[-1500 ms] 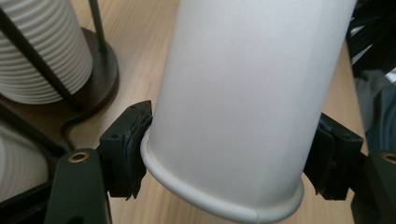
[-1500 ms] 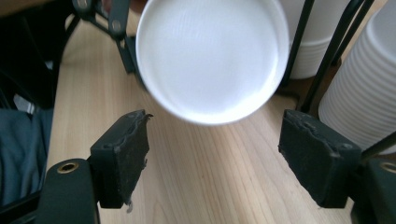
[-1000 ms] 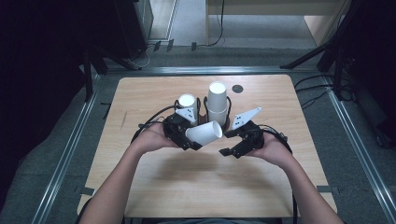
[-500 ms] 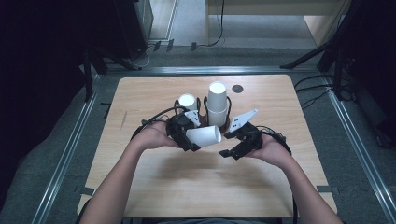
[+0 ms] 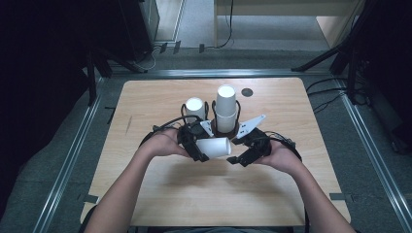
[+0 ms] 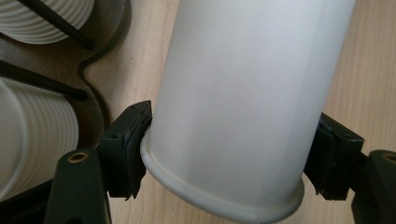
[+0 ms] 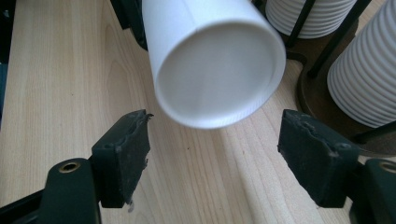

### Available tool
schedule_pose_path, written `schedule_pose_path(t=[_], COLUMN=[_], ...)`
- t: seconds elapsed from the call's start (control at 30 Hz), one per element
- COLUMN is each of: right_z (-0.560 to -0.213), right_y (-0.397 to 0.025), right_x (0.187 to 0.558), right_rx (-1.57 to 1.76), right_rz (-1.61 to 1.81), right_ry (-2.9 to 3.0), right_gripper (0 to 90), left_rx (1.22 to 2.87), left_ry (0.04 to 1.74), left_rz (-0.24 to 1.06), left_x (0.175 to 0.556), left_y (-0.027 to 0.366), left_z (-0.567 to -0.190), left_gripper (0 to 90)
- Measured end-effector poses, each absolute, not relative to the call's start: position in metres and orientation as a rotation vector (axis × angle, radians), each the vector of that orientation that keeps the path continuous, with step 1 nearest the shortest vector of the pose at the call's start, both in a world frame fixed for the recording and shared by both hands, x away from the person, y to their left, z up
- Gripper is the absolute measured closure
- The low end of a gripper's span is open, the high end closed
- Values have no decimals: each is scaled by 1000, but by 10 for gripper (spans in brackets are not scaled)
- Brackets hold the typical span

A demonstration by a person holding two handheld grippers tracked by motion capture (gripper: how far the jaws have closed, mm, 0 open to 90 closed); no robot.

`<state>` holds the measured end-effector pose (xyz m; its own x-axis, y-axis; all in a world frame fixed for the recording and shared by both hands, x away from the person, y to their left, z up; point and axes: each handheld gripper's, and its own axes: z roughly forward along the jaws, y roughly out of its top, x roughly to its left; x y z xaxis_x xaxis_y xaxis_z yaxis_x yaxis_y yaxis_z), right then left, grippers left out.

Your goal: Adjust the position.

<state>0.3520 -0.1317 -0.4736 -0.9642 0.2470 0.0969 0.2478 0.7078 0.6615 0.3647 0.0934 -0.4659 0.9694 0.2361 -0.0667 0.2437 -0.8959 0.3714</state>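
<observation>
A white paper cup (image 5: 215,147) lies sideways above the table, base pointing right. My left gripper (image 5: 200,148) is shut on it near the rim; in the left gripper view the black pads (image 6: 128,147) press both sides of the cup (image 6: 243,93). My right gripper (image 5: 237,155) is open just right of the cup's base. In the right gripper view the base of the cup (image 7: 217,70) faces me, slightly above and beyond the wide-apart jaws of the gripper (image 7: 215,154), not touching them.
A black wire holder (image 5: 212,114) behind the grippers carries a short cup stack (image 5: 195,108) and a taller cup stack (image 5: 226,109). A small black disc (image 5: 247,91) lies at the table's far side. Bare wood (image 5: 214,194) stretches toward the near edge.
The left gripper has drawn the held cup slightly toward the person. The right gripper has moved left, closer to the cup's base, still open.
</observation>
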Motion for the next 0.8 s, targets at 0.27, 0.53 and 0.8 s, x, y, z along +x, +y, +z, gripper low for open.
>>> schedule_pose_path(t=[0.27, 0.53, 0.8], right_z=[-476, -478, -478], right_y=[-125, -117, -113], right_x=[351, 349, 347], right_rx=[-396, -357, -293], right_rz=[-1115, -1103, -1108], right_ry=[-2898, -2895, -2891], right_gripper=[252, 252, 330], left_rx=[2775, 2775, 2773], left_ry=[293, 261, 230], left_rz=[-33, -48, -51], left_x=[360, 357, 355], left_y=[82, 74, 72], left_z=[-469, -471, -471], left_gripper=[257, 255, 246])
